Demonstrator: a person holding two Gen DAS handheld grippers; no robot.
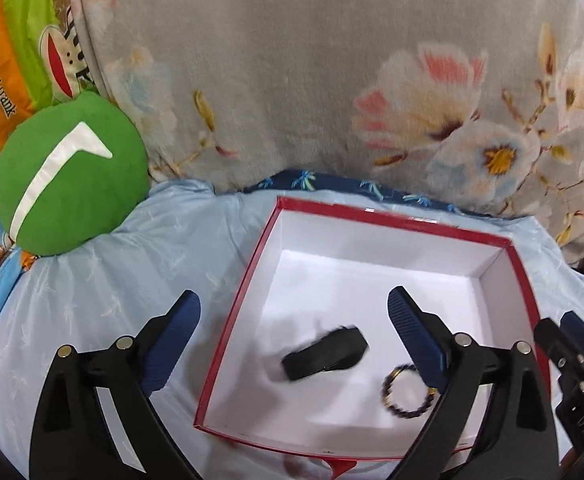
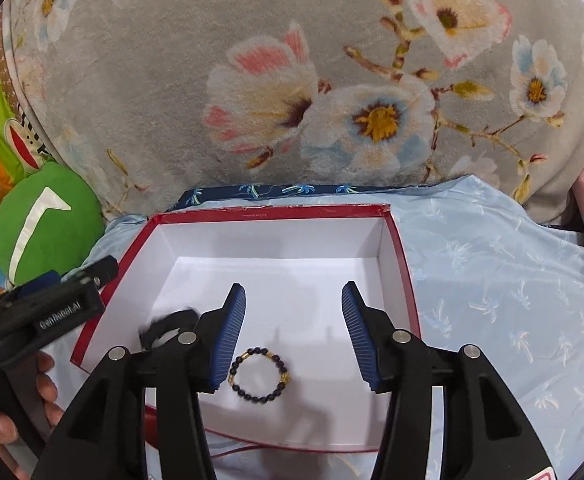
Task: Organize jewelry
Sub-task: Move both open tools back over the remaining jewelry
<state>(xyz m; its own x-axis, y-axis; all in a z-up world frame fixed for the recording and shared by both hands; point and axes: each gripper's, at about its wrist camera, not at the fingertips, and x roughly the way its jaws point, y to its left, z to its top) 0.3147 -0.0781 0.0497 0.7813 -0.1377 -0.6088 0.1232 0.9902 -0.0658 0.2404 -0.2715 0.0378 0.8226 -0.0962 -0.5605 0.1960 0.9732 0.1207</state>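
Both pairs of blue fingers stand apart and grip nothing: the left gripper point(image 1: 294, 320) is spread wide, one finger outside the red box point(image 1: 392, 216) and one over its white floor, and the right gripper point(image 2: 294, 334) is about half open above the same floor. Between and just below the right fingers lies a beaded bracelet point(image 2: 259, 374), dark beads with some gold ones, flat on the bottom near the front wall. A little to the left, also inside the box, lies a black item point(image 1: 326, 353) that looks like a band or strap; it is blurred, so I cannot name it more exactly. Both pieces seem already delivered, so I judge the step in hand is the release and the withdrawing. To do it well, each gripper should lift straight up, fingers kept open, so that no pad drags a bead or catches the thin red wall. Beyond the box is a light blue sheet point(image 2: 492, 280), then a green round cushion point(image 1: 68, 176) at left, and furthest a grey floral blanket point(image 2: 292, 80).
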